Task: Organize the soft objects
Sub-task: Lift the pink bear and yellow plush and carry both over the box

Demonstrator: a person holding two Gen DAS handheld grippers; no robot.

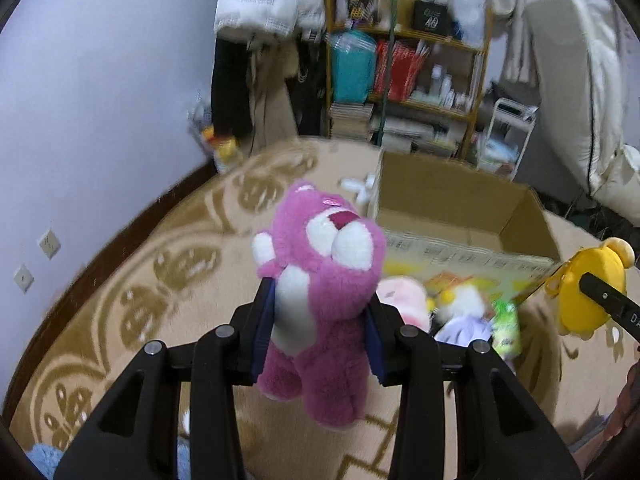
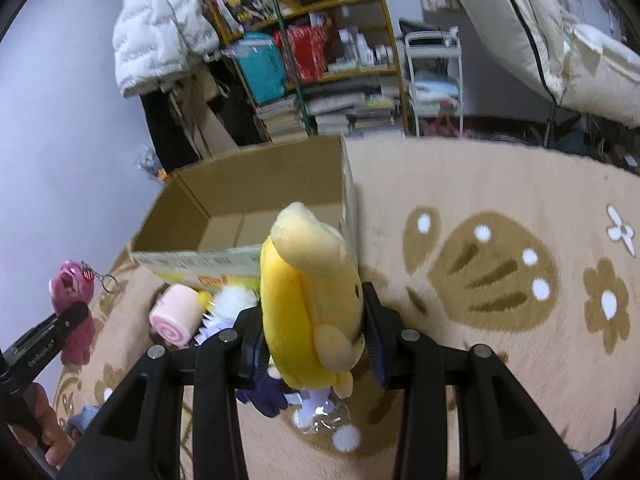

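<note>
My left gripper (image 1: pixel 320 312) is shut on a pink plush bear (image 1: pixel 324 280) and holds it above the rug; the bear also shows at the left of the right wrist view (image 2: pixel 74 300). My right gripper (image 2: pixel 314 308) is shut on a yellow plush toy (image 2: pixel 308 296), which also shows at the right edge of the left wrist view (image 1: pixel 588 288). An open cardboard box (image 1: pixel 452 196) stands on the rug ahead; the right wrist view shows its bare inside (image 2: pixel 256 192). Both toys hang short of the box.
Against the box's near wall lie a pink roll-shaped plush (image 2: pixel 176 314), a white and purple plush (image 1: pixel 464 312) and a green packet (image 1: pixel 506 324). A beige patterned rug (image 2: pixel 480 264) covers the floor. A full shelf (image 1: pixel 408 60), hanging coats (image 2: pixel 160 28) and a white cart (image 2: pixel 432 80) stand behind.
</note>
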